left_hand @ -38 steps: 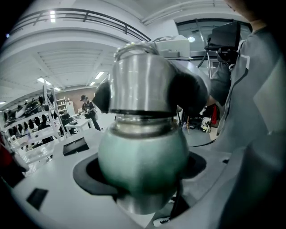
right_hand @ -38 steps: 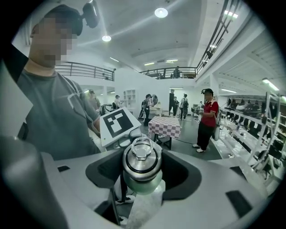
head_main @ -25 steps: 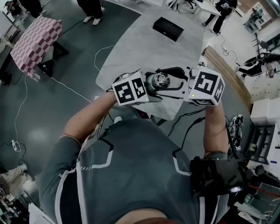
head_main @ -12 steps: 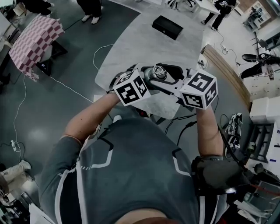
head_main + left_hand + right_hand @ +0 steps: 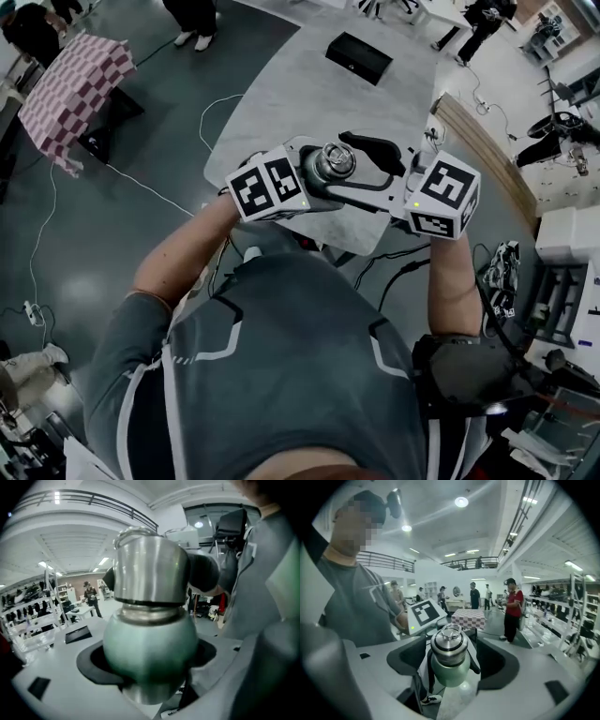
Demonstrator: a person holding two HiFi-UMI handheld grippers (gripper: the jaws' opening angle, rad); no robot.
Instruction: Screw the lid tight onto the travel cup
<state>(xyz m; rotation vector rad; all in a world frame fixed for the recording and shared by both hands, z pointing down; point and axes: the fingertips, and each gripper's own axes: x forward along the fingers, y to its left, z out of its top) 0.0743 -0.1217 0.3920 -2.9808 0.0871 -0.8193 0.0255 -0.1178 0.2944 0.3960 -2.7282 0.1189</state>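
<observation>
The travel cup has a green body (image 5: 149, 641) and a steel lid (image 5: 149, 569) sitting on its neck. My left gripper (image 5: 150, 681) is shut on the green body and holds the cup up over the table's near edge. In the right gripper view the lid (image 5: 449, 645) points at the camera between the jaws of my right gripper (image 5: 451, 660). Those jaws are opening, with a gap on each side of the lid. From the head view the lid (image 5: 337, 161) lies between the left gripper (image 5: 309, 180) and the right gripper (image 5: 361, 169).
A grey table (image 5: 309, 94) lies below and ahead, with a black box (image 5: 359, 59) at its far end. A table with a checked cloth (image 5: 70, 89) stands to the left, and cables run across the floor. Several people stand in the room.
Both grippers have tilted back toward level after a twist half a second ago. The right gripper's cube has swung lower and to the right, and the cup stays in the left gripper.
</observation>
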